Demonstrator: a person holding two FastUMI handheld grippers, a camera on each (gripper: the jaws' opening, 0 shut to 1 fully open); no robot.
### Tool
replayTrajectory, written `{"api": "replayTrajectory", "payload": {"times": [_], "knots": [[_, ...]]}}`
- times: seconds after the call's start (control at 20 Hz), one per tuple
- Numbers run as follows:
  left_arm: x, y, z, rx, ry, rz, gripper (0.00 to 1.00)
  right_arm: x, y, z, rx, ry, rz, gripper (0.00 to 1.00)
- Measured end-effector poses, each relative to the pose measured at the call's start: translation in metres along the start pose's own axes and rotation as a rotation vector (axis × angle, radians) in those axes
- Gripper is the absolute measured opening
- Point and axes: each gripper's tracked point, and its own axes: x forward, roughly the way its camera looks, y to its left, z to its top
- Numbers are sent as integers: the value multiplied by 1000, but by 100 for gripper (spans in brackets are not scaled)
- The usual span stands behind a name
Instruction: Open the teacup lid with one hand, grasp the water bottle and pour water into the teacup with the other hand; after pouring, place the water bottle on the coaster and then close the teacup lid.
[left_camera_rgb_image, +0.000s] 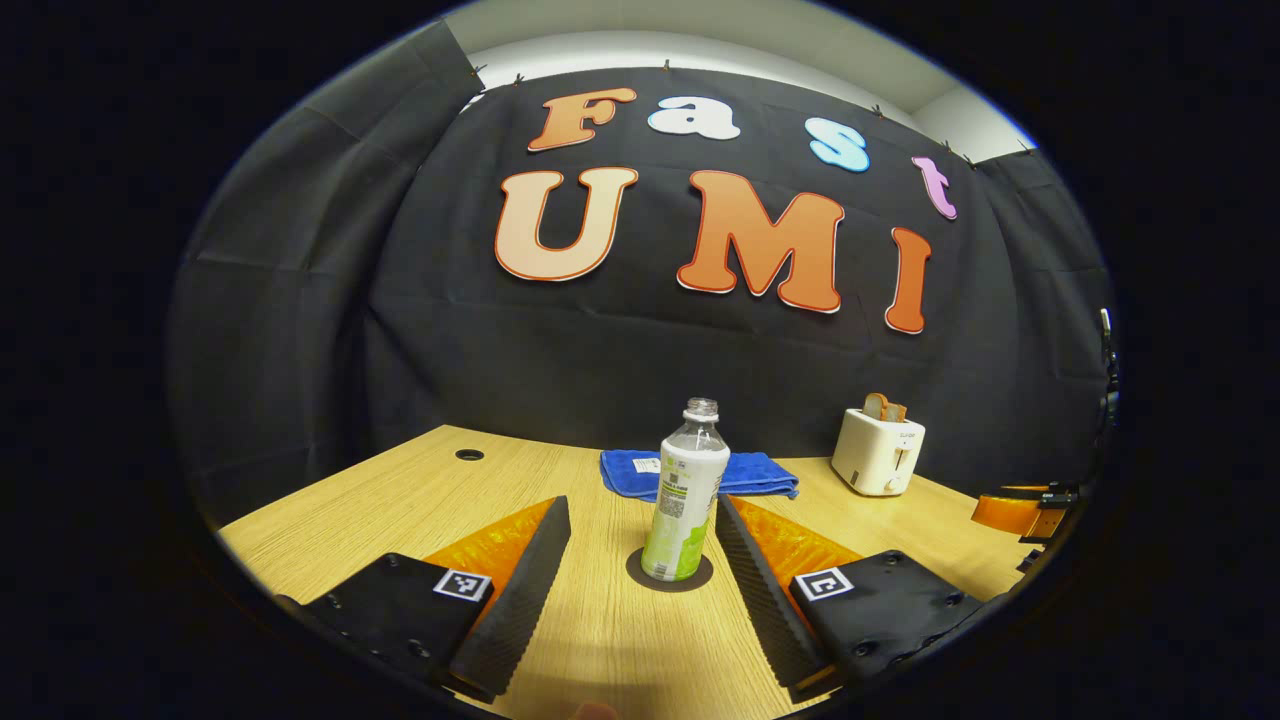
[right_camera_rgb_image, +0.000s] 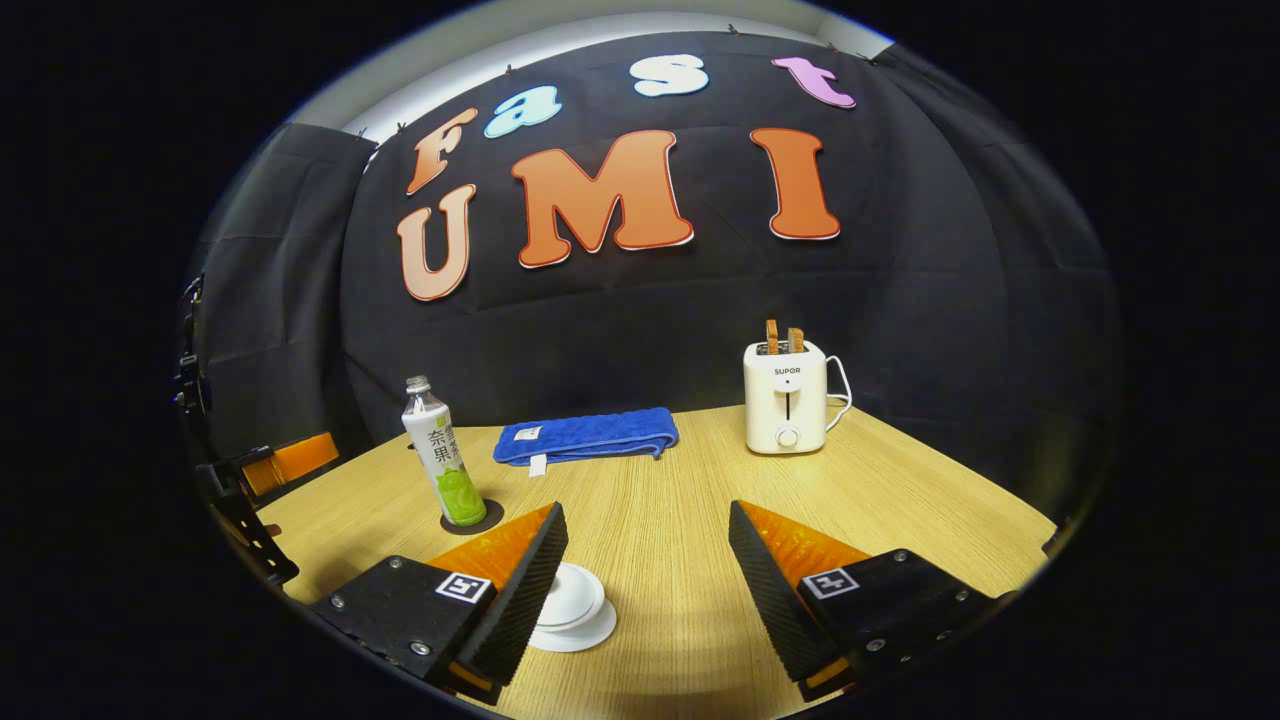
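Note:
A clear water bottle (left_camera_rgb_image: 680, 495) with a green and white label and no cap stands upright on a dark round coaster (left_camera_rgb_image: 670, 575). My left gripper (left_camera_rgb_image: 641, 508) is open, one finger on each side of the bottle and a little short of it, touching nothing. In the right gripper view the same bottle (right_camera_rgb_image: 442, 462) stands on the coaster (right_camera_rgb_image: 478, 520) at the left. The white teacup (right_camera_rgb_image: 572, 607) sits low down, partly hidden behind one finger, with what looks like its lid on. My right gripper (right_camera_rgb_image: 646, 512) is open and holds nothing, the cup just left of its gap.
A folded blue towel (left_camera_rgb_image: 745, 472) (right_camera_rgb_image: 588, 435) lies at the back of the wooden table (right_camera_rgb_image: 900, 500). A white toaster (left_camera_rgb_image: 878, 450) (right_camera_rgb_image: 786, 395) with bread in it stands to the right. The other gripper shows at the edges (left_camera_rgb_image: 1020, 510) (right_camera_rgb_image: 280, 462).

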Motion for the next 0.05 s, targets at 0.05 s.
{"api": "replayTrajectory", "payload": {"times": [0.05], "knots": [[0, -1, 0, 1, -2, -4, 94, 0, -1, -1, 0, 2, -1, 97]]}}
